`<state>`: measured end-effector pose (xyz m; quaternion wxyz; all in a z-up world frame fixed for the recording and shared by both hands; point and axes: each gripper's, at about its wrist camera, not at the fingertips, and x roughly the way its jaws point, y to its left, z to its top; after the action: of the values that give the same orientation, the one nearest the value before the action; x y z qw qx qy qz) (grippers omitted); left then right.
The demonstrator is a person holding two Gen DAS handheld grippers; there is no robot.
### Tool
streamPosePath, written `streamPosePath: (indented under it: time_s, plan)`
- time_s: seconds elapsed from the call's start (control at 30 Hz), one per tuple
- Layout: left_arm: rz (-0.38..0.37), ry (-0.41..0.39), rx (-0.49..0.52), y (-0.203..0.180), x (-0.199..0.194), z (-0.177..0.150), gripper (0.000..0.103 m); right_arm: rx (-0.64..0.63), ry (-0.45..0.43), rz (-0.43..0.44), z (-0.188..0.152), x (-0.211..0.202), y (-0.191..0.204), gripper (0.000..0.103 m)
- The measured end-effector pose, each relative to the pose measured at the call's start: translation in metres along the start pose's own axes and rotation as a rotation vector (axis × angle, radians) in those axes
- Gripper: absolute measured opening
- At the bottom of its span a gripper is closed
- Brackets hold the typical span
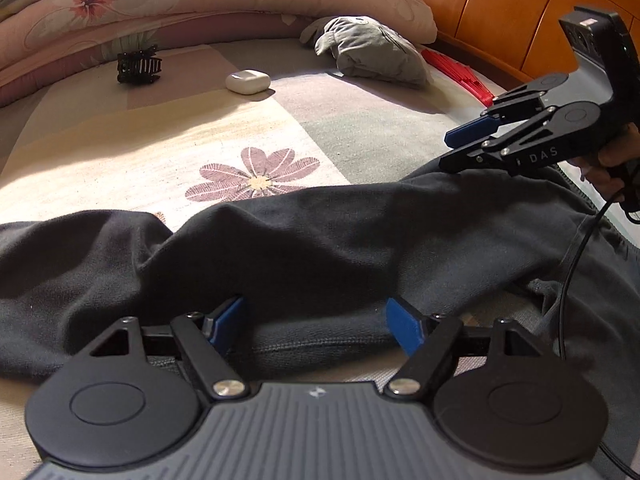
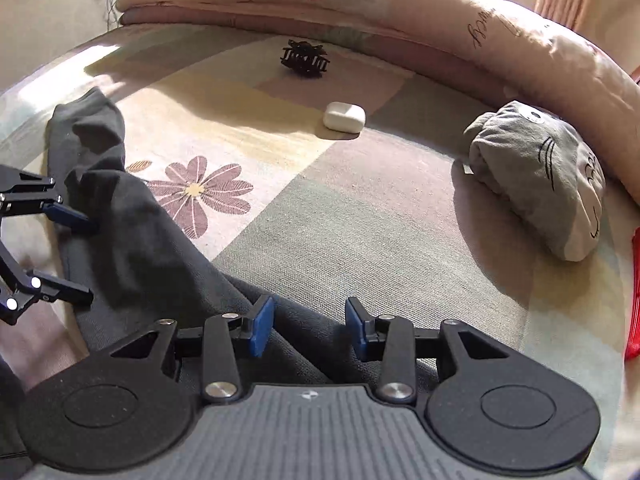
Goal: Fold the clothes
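Left gripper (image 1: 316, 322): jaws spread wide, a fold of the dark garment (image 1: 320, 240) between the blue pads, not pinched.
Right gripper (image 2: 309, 330): jaws apart, over the garment's edge (clamping nothing).
Garment: crumpled across the flowered bedsheet (image 2: 360, 216).
Writing: "DAS" on the right gripper's body; cursive script on the quilt (image 2: 480, 28), unreadable.

I note the dark garment (image 1: 304, 236) is matt, soft knit cloth with a ribbed hem. The bedsheet (image 2: 360, 216) is woven cloth, matt, flower-printed. The left gripper (image 1: 316, 326) shows matt black plastic links, blue pads and polished metal pins. The earbud case (image 2: 344, 117) is smooth white plastic. The headboard (image 1: 500, 8) is glossy wood.
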<state>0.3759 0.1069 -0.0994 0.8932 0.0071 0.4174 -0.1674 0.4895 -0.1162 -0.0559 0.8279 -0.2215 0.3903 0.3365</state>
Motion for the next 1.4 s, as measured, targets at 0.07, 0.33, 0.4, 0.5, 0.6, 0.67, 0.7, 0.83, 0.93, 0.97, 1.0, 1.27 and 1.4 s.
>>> streamPosePath:
  time_s: [0.07,0.33,0.4,0.5,0.6,0.67,0.7,0.83,0.93,0.97,1.0,1.27,1.4]
  plan:
    - [0.008,0.007,-0.012,-0.001,0.001,0.001,0.079,-0.066,0.015,0.001,0.001,0.006,0.005,0.046]
    - [0.024,0.024,-0.006,-0.005,0.001,0.000,0.079,-0.272,0.078,0.090,0.008,0.030,-0.002,0.046]
    - [0.018,0.019,-0.012,-0.004,0.001,-0.001,0.079,-0.280,0.118,0.152,0.013,0.034,-0.009,0.047]
    - [0.011,0.010,-0.025,-0.002,0.001,-0.002,0.080,-0.266,0.202,0.261,0.017,0.038,-0.018,0.046]
    - [0.019,0.005,-0.012,-0.005,0.003,-0.002,0.082,-0.264,0.235,0.349,0.014,0.041,-0.025,0.046]
    - [0.027,0.000,-0.002,-0.007,0.005,-0.003,0.085,-0.223,0.240,0.393,0.019,0.048,-0.035,0.042]
    - [0.031,-0.002,0.002,-0.008,0.006,-0.003,0.086,-0.207,0.246,0.407,0.020,0.049,-0.037,0.042]
    - [0.046,-0.010,0.013,-0.012,0.008,-0.003,0.088,-0.172,0.286,0.464,0.021,0.049,-0.039,0.043]
    - [0.045,-0.010,0.011,-0.012,0.009,-0.003,0.088,-0.195,0.320,0.511,0.014,0.045,-0.038,0.042]
    - [0.046,-0.010,0.009,-0.011,0.009,-0.003,0.088,-0.189,0.307,0.507,0.014,0.046,-0.039,0.038]
    - [0.047,-0.010,0.005,-0.011,0.009,-0.002,0.088,-0.184,0.295,0.503,0.014,0.046,-0.039,0.028]
    - [0.056,-0.008,-0.009,-0.013,0.009,0.000,0.089,-0.173,0.170,0.434,0.005,0.040,-0.034,0.003]
    - [0.052,-0.013,-0.028,-0.016,0.001,0.005,0.088,-0.088,0.070,0.339,0.007,0.026,-0.052,0.003]
